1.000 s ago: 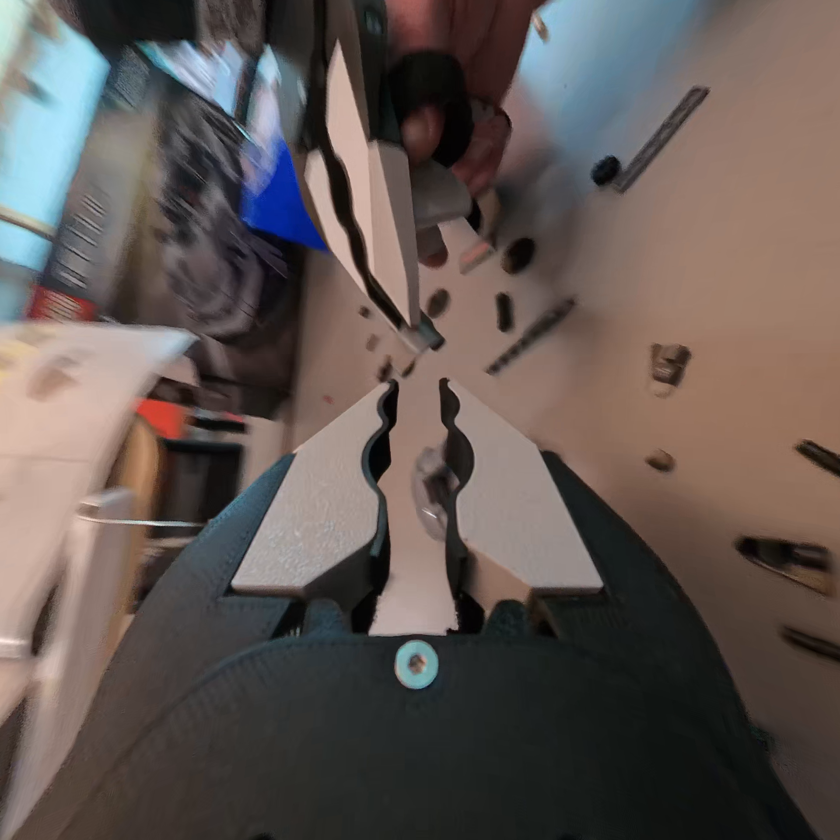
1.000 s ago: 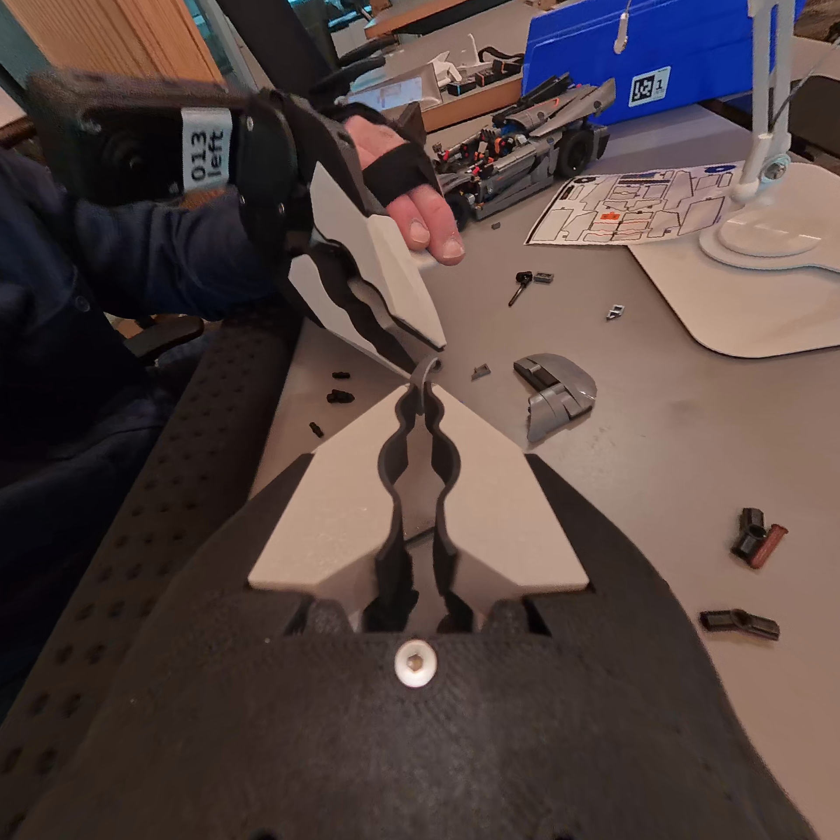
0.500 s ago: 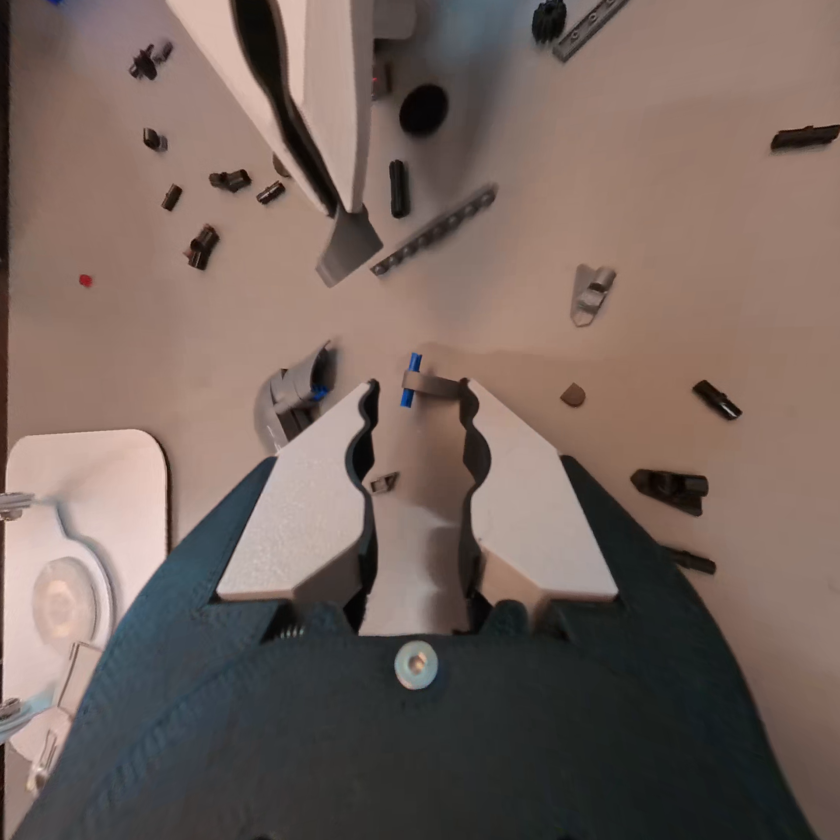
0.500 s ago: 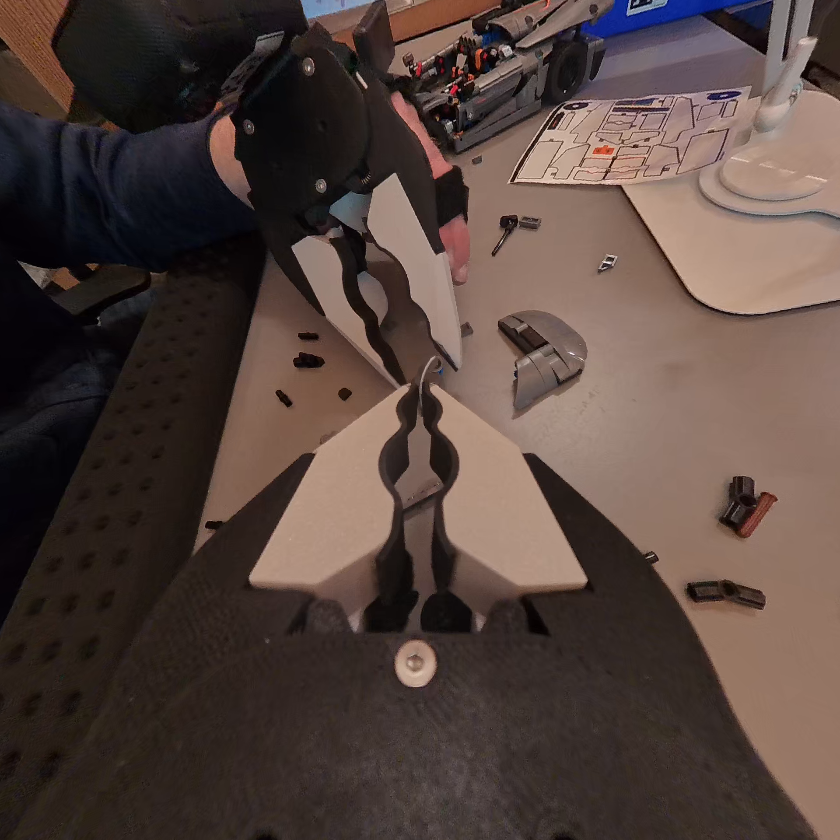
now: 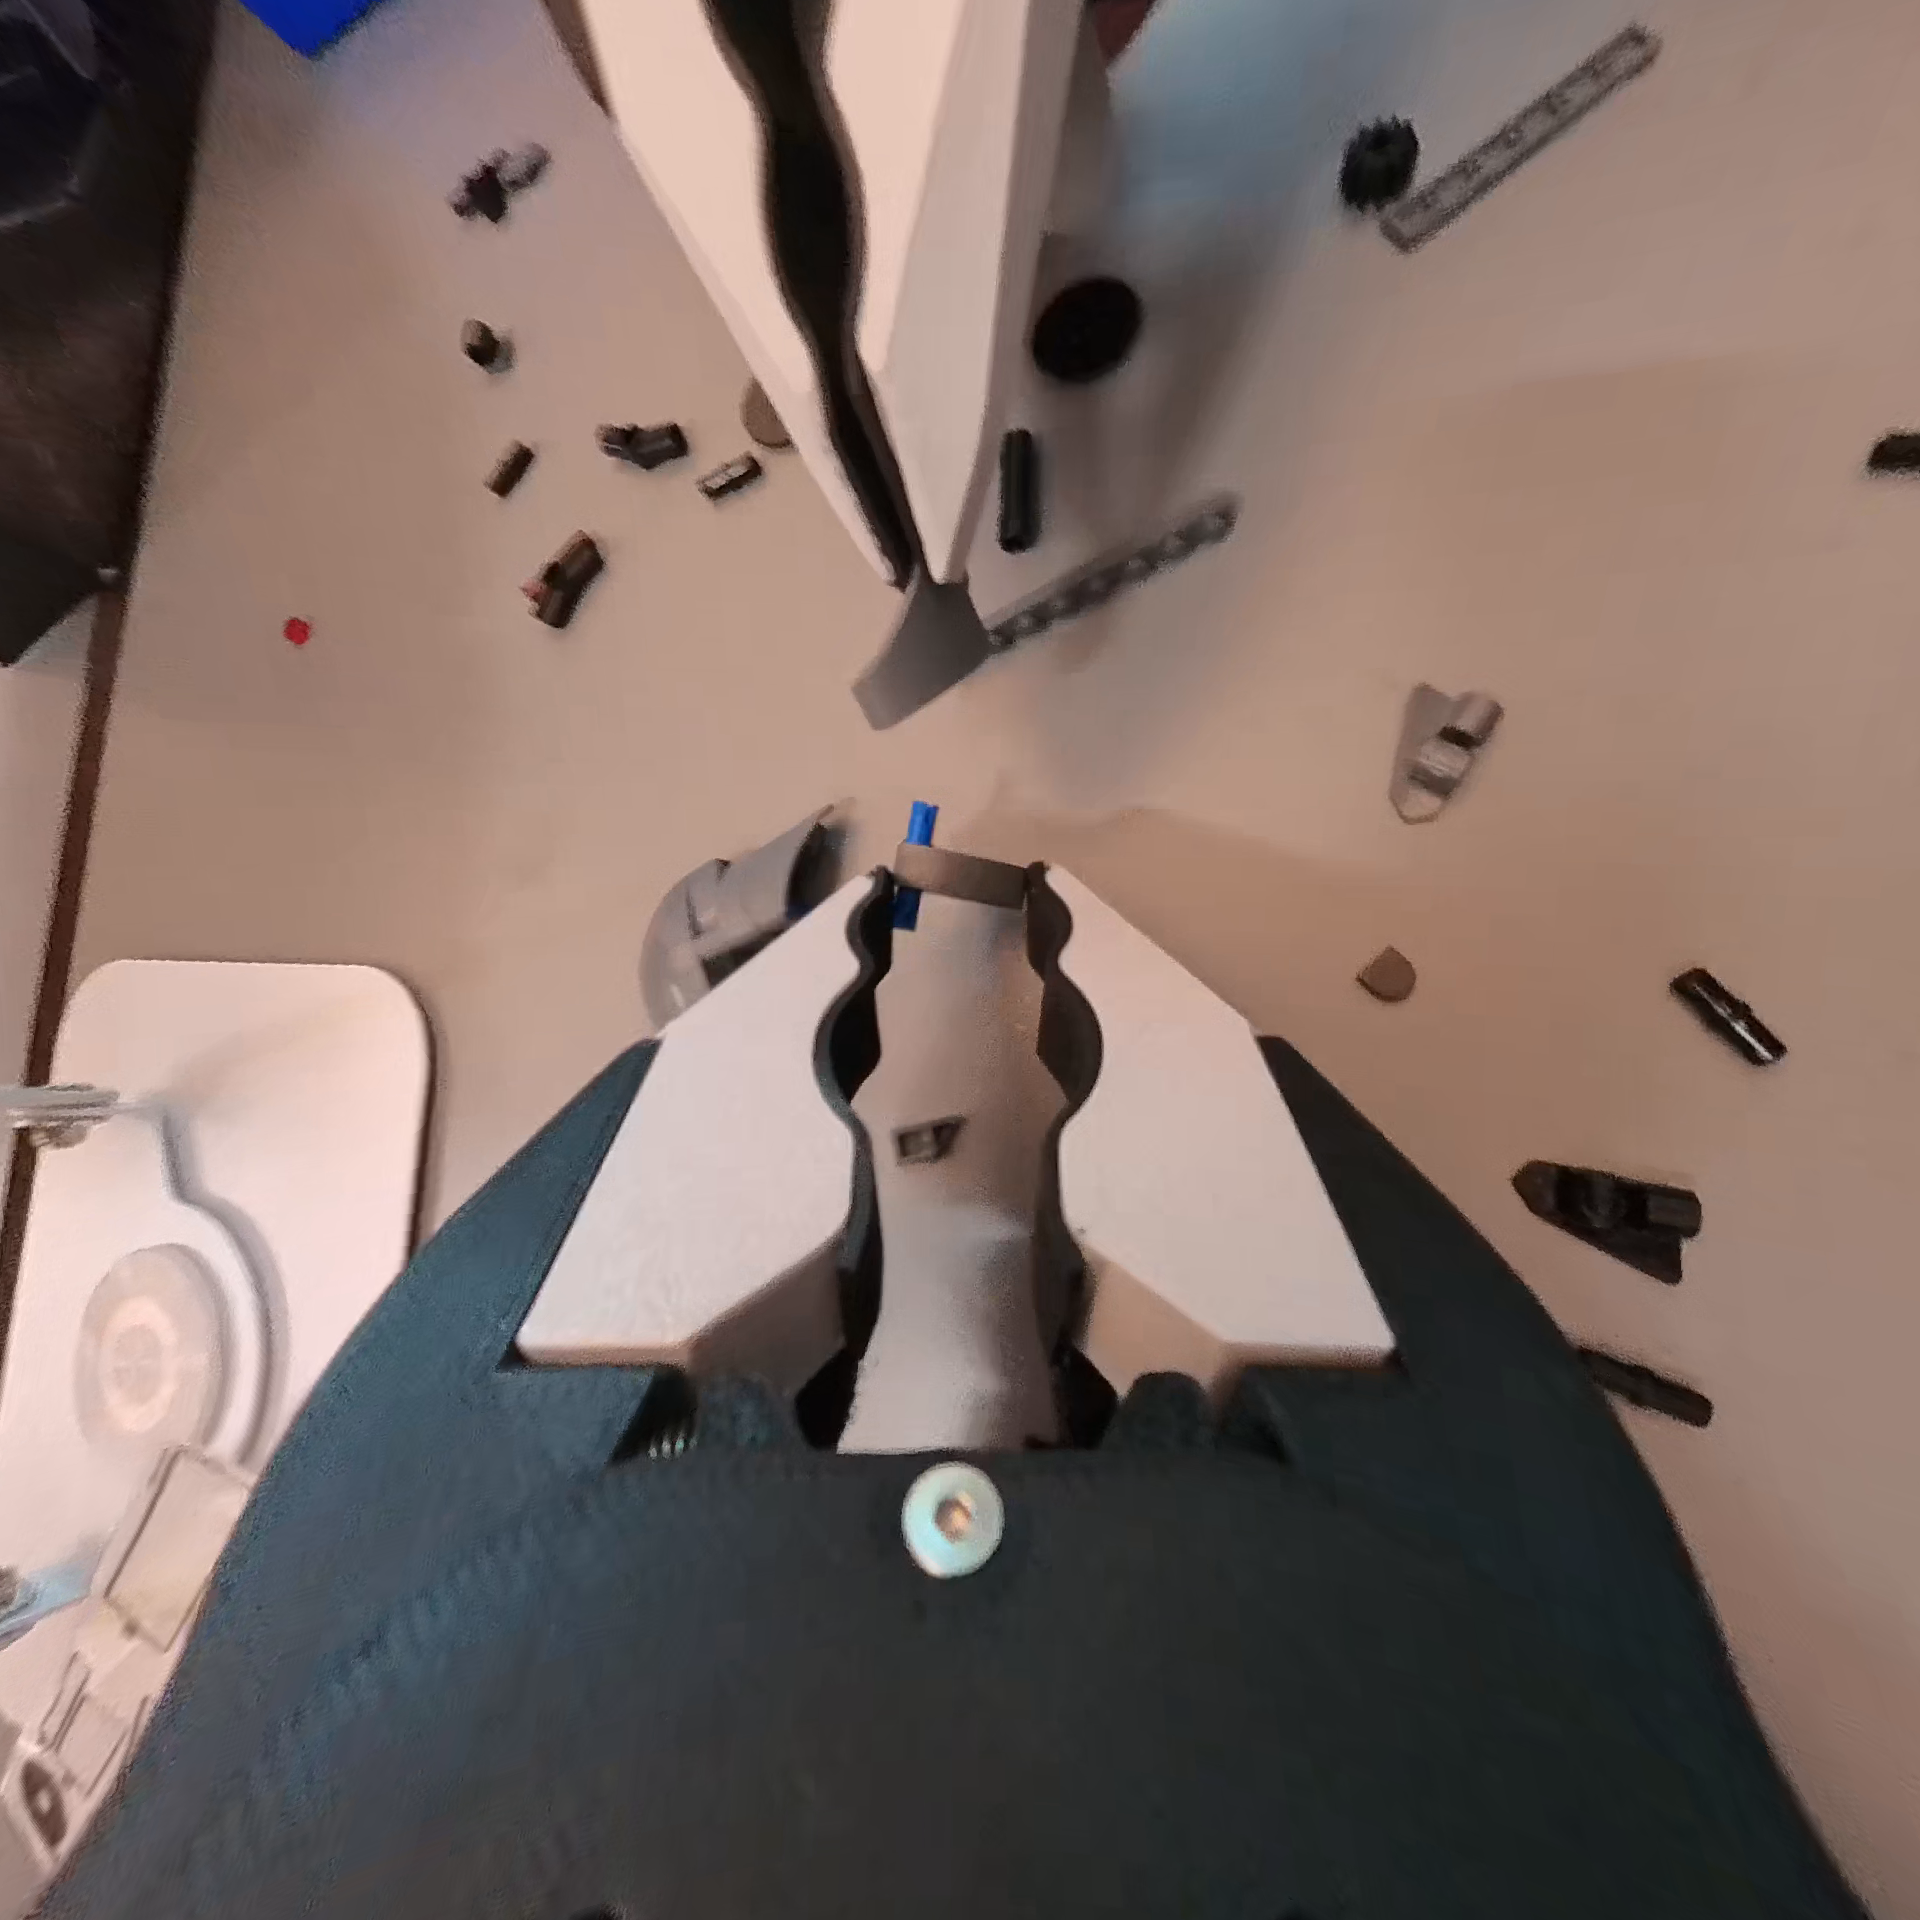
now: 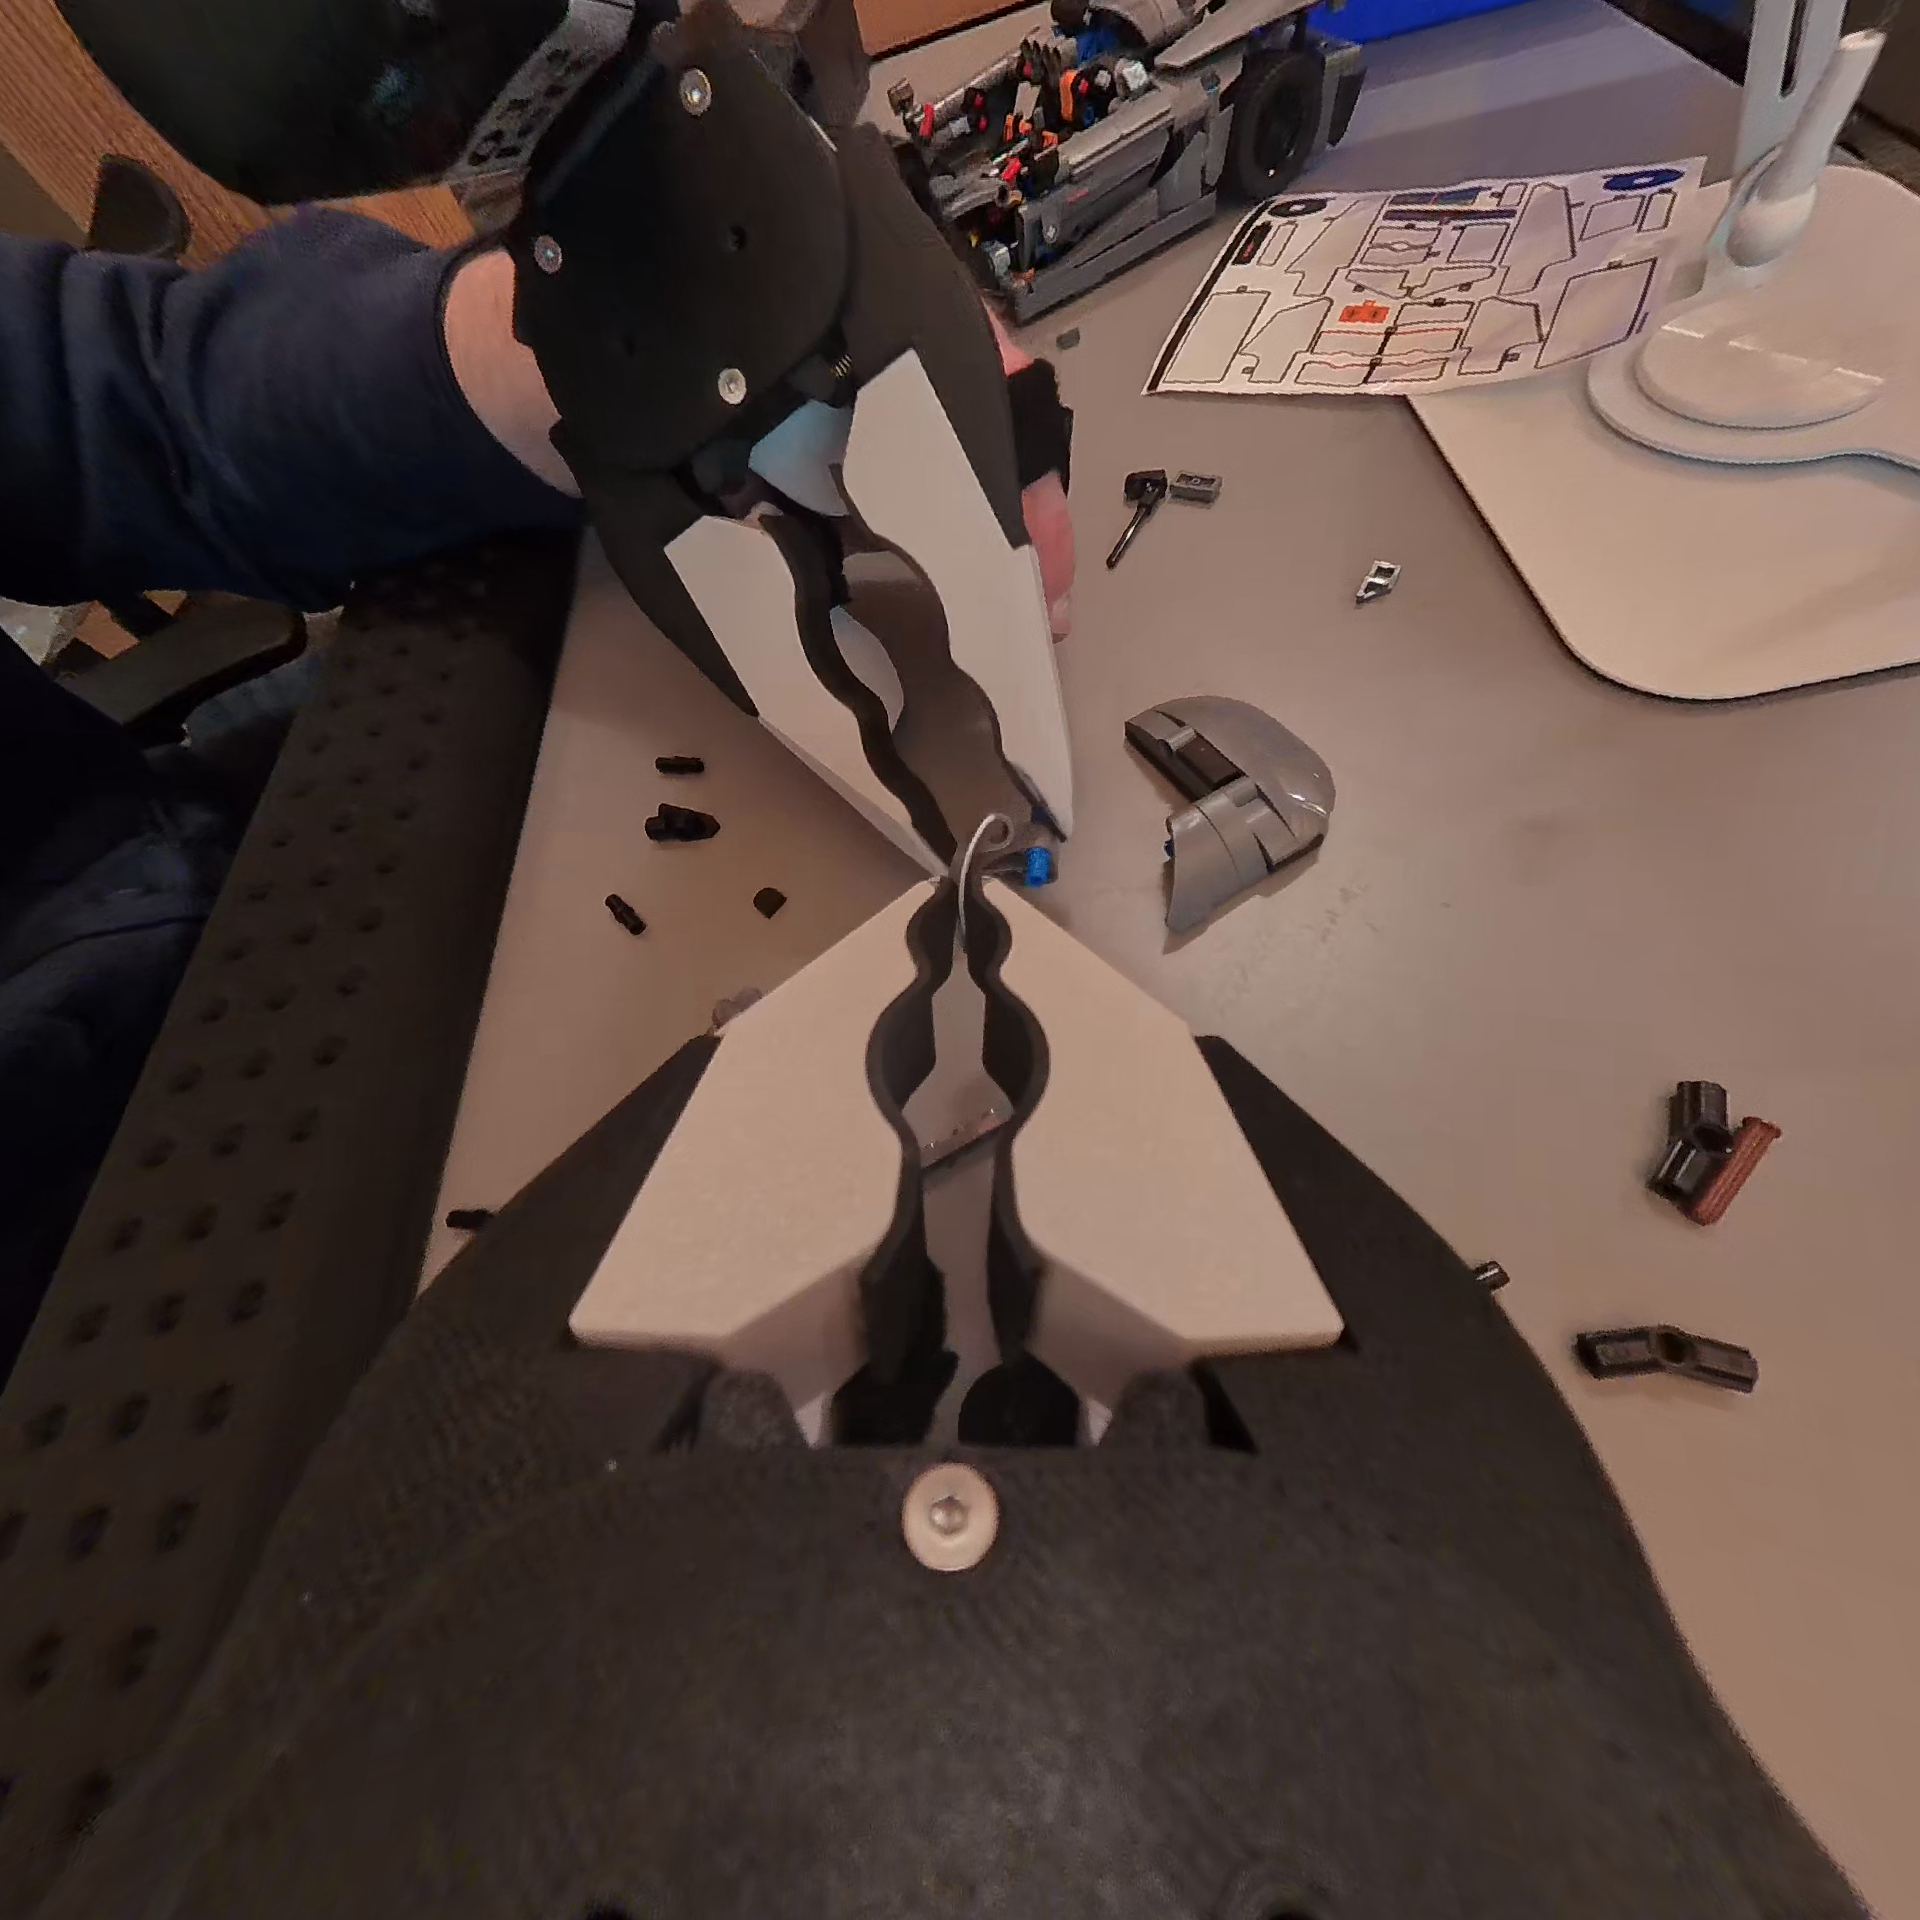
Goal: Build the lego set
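Observation:
My left gripper [image 5: 956,878] points down at the table and is shut on a small grey piece [image 5: 961,873] with a blue pin [image 5: 916,826] through its left end. My right gripper [image 6: 961,894] is shut on a thin curved grey panel [image 6: 977,857] that sticks out past its tips. In the left wrist view the right gripper [image 5: 920,577] comes in from the top with the panel [image 5: 914,665] just above the blue pin. In the right wrist view the left gripper [image 6: 997,831] meets my tips, with the blue pin [image 6: 1034,864] beside the panel.
A grey wheel-arch assembly [image 6: 1236,800] lies just right of the tips. The partly built car [image 6: 1101,135], a sticker sheet [image 6: 1434,281] and a white lamp base [image 6: 1714,540] stand farther back. Loose black pins [image 6: 681,821] and connectors [image 6: 1704,1158] lie scattered. A black perforated mat [image 6: 312,935] lines the left edge. There is about 5 cm between the tips of the two grippers. About 30 cm separates my left fingertips from the partly built car [image 6: 1101,135].
The left gripper has swung from a sideways tilt to pointing down at the table. The two grippers' tips have closed in, bringing the blue-pin piece and the grey panel nearer together.

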